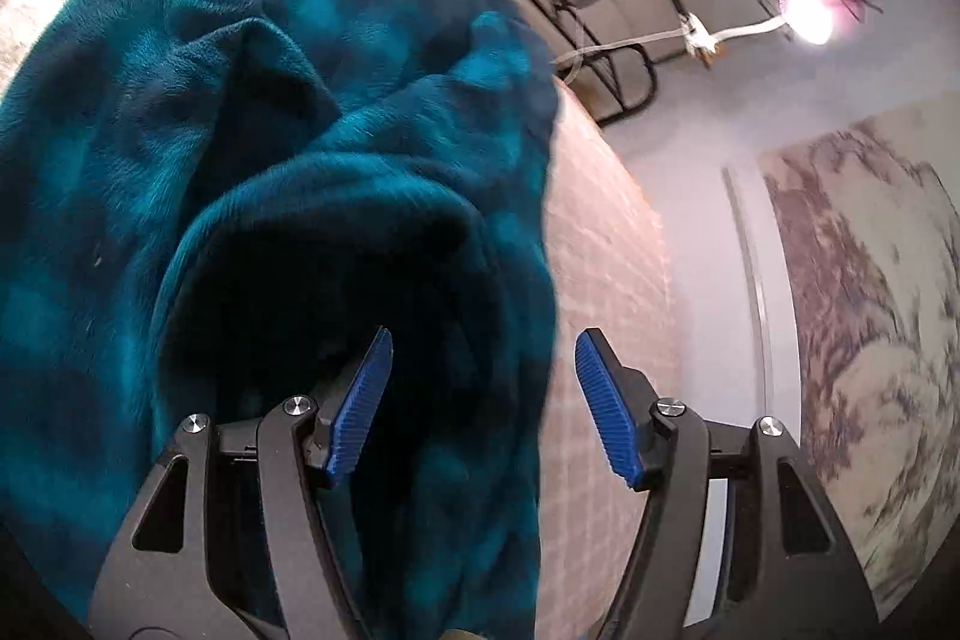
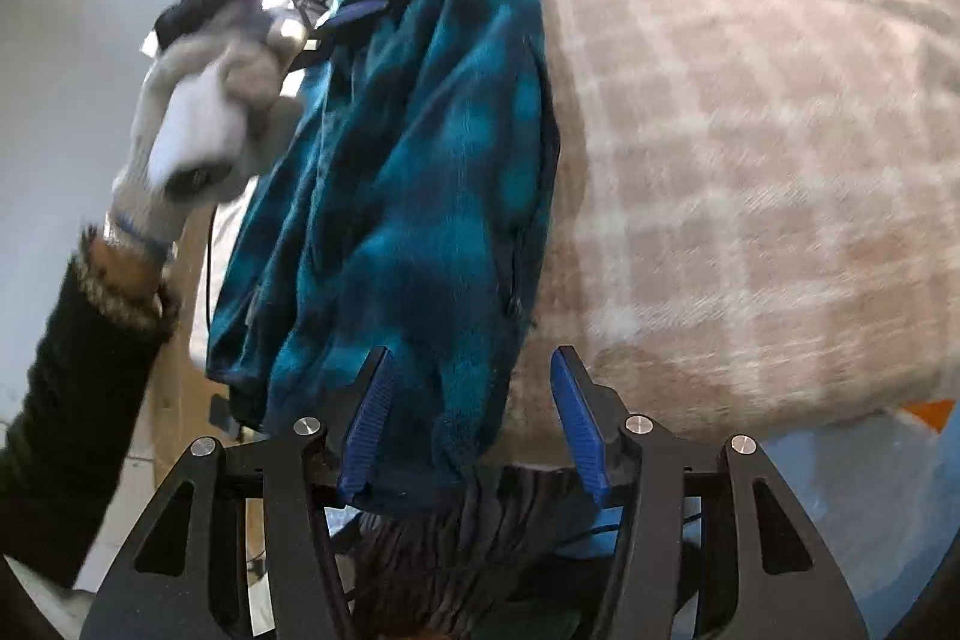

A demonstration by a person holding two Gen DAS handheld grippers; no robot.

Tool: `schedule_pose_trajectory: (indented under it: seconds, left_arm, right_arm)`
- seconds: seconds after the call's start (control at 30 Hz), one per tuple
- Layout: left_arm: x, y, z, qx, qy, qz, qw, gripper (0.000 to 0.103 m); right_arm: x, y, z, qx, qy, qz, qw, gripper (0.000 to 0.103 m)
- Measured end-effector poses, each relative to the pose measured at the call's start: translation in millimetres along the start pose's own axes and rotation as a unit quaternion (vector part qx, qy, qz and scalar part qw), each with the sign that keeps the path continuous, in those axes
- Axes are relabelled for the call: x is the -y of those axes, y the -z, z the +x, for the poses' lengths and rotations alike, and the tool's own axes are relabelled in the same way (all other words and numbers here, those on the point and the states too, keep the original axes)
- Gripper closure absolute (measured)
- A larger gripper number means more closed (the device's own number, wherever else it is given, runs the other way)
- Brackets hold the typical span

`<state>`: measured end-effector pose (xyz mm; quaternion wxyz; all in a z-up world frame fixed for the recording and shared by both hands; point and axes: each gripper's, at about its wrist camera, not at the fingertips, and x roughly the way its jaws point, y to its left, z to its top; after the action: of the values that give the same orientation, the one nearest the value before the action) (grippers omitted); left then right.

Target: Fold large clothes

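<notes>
Here the teal and dark checked fleece garment [image 1: 252,196] lies bunched on a bed covered with a pink-beige checked blanket [image 2: 750,148], along the blanket's left edge as the right wrist camera sees it. The left gripper [image 1: 483,400] has its jaws apart; the left blue pad stands in front of a dark fold of the fleece, the right pad is over the blanket, and nothing is pressed between them. The right gripper [image 2: 474,418] also has its jaws apart, with the near hem of the garment hanging between the pads but not squeezed. On the far left of the right wrist view a gloved hand [image 2: 198,124] with a dark sleeve holds the other tool, blurred.
</notes>
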<state>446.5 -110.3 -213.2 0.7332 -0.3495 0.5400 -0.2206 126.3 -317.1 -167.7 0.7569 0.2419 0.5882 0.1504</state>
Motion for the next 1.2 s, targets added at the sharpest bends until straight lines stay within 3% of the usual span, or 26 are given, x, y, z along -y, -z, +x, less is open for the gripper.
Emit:
schedule_pose_trajectory:
  seconds: [0.13, 0.17, 0.2, 0.23, 0.27, 0.3, 0.37, 0.43, 0.5, 0.6, 0.73, 0.8, 0.87, 0.93, 1.0, 1.1, 1.2]
  left_arm:
    - [-15.2, -12.2, 9.9, 0.019, 0.024, -0.045, 0.9985, 0.039]
    - [-17.7, -15.1, 12.1, 0.024, 0.022, -0.049, 0.9983, 0.054]
    - [-19.7, -18.2, 14.8, 0.027, 0.022, -0.052, 0.998, 0.083]
    - [-20.5, -20.7, 17.4, 0.023, 0.023, -0.052, 0.9981, 0.092]
    - [-19.9, -21.6, 16.3, 0.024, 0.023, -0.052, 0.9981, 0.092]
    - [-16.4, -21.6, 7.8, 0.034, 0.041, -0.046, 0.9975, 0.094]
    - [-4.2, -23.4, -14.2, 0.069, 0.063, -0.016, 0.9956, 0.095]
    - [2.6, -28.3, -27.9, 0.098, 0.018, 0.028, 0.9946, 0.095]
    - [-3.6, -36.1, -21.6, 0.085, -0.016, 0.033, 0.9957, 0.095]
    - [-14.4, -37.6, -5.0, 0.079, -0.099, 0.064, 0.9899, 0.095]
    - [-13.4, -29.2, 4.3, 0.068, -0.115, 0.074, 0.9882, 0.094]
    - [-10.6, -28.6, -2.8, 0.043, -0.096, 0.054, 0.9929, 0.084]
    - [-7.7, -23.2, -15.4, 0.031, -0.067, 0.045, 0.9963, 0.083]
    - [3.2, -11.3, -45.5, 0.022, -0.03, 0.06, 0.9975, 0.083]
    - [12.2, 3.3, -82.3, 0.026, -0.005, 0.081, 0.9964, 0.073]
    - [14.6, 30.4, -141.4, 0.053, 0.001, 0.11, 0.9926, 0.066]
    - [-1.2, 70.5, -204.7, 0.08, -0.021, 0.131, 0.988, 0.06]
  right_arm:
    - [-9.1, -2.1, 12.3, -0.017, -0.017, -0.018, 1.0, 0.05]
    - [-12.3, -3.6, 16.5, -0.024, -0.02, -0.024, 0.999, 0.052]
    - [-14.8, -3.6, 19.2, -0.027, -0.02, -0.026, 0.999, 0.057]
    - [-18.3, -4.5, 24.9, -0.033, -0.018, -0.029, 0.999, 0.074]
    - [-19.4, -4.7, 28.1, -0.039, -0.02, -0.03, 0.999, 0.091]
    - [-19.8, -5.4, 29.2, -0.041, -0.023, -0.028, 0.999, 0.092]
    - [-18.6, -5.9, 19.7, -0.034, -0.053, -0.013, 0.998, 0.094]
    - [-14.5, -3.4, -2.8, -0.01, -0.112, 0.006, 0.994, 0.095]
    - [-9.4, -1.3, -16.3, 0.004, -0.137, 0.018, 0.99, 0.095]
    - [1.4, 0.8, -4.9, -0.01, -0.117, 0.03, 0.993, 0.095]
    - [-4.5, 6.8, 25.1, -0.055, -0.035, 0.01, 0.998, 0.095]
    - [-15.0, 6.7, 26.5, -0.054, -0.008, -0.02, 0.998, 0.095]
    - [-20.5, 2.4, 29.8, -0.053, 0.011, -0.039, 0.998, 0.09]
    - [-25.4, 2.9, 29.1, -0.053, 0.012, -0.04, 0.998, 0.089]
    - [-30.4, 3.0, 25.8, -0.044, 0.012, -0.041, 0.998, 0.089]
    - [-36.3, 11.7, 5.2, -0.011, 0.028, -0.06, 0.998, 0.089]
    - [-43.7, 20.8, -15.9, 0.029, 0.038, -0.075, 0.996, 0.089]
